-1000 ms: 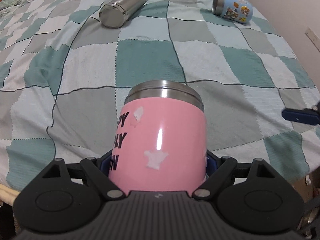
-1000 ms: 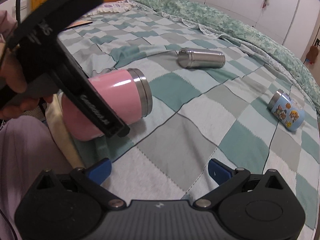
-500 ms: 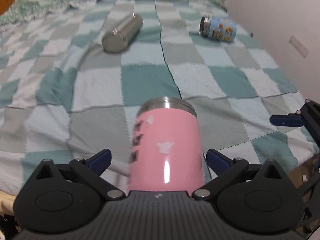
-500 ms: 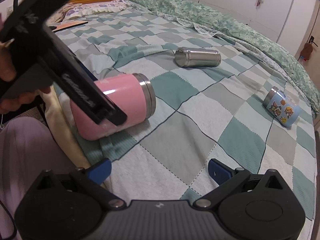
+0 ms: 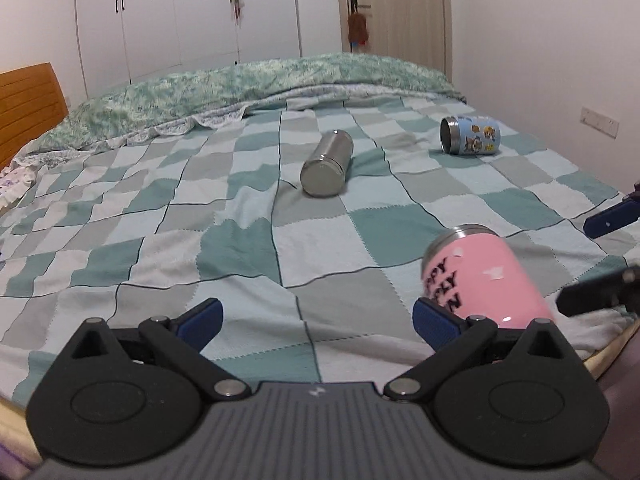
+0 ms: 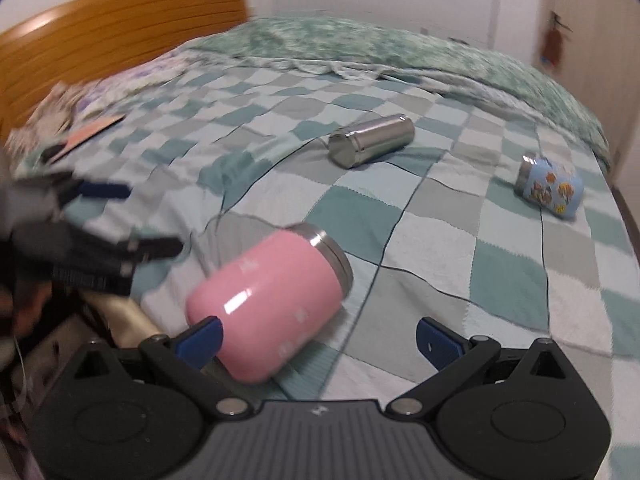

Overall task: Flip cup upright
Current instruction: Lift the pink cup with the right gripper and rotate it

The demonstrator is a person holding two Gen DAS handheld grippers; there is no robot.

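A pink cup with black letters and a steel rim lies on its side on the checkered bedspread, near the bed's front edge. It also shows in the right wrist view, rim pointing away. My left gripper is open and empty, and the cup lies just beyond its right finger. My right gripper is open and empty, with the cup's base by its left finger. The left gripper appears blurred at the left of the right wrist view.
A steel flask lies on its side mid-bed, also in the right wrist view. A blue cartoon cup lies on its side at the far right, seen again. A green quilt is bunched at the back. A wooden headboard stands left.
My left gripper opened, let go of the pink cup and swung left and up. The cup now lies free on the bedspread. My right gripper moved closer to the cup.
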